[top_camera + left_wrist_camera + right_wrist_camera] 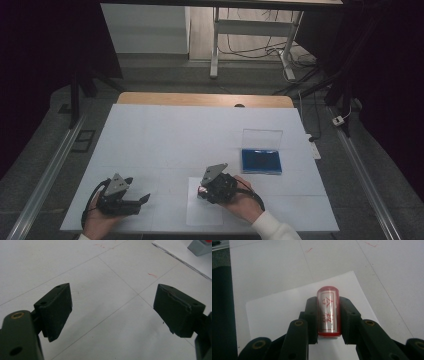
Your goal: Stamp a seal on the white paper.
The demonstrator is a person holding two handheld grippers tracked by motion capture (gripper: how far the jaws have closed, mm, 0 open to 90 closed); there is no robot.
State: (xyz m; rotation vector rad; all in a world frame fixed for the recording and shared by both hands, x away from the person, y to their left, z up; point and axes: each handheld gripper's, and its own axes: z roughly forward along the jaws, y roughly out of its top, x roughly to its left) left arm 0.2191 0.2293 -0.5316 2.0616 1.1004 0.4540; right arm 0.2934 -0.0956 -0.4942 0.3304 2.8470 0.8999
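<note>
My right gripper (328, 317) is shut on a clear red-rimmed stamp (328, 311) with red characters on its face. It holds the stamp over a white sheet of paper (282, 307). From above, the right gripper (205, 191) sits over the top of that paper (202, 212) near the table's front edge, and a bit of red stamp (200, 189) shows at its tip. My left gripper (142, 200) rests open at the front left, its jaws wide apart above the bare white table (107, 290) with nothing between them.
An open blue ink pad case (261, 160) with its clear lid raised stands at the right of the white table (190, 135). In the left gripper view, the paper's corner (180, 252) and a grey object (201, 246) lie at the top right.
</note>
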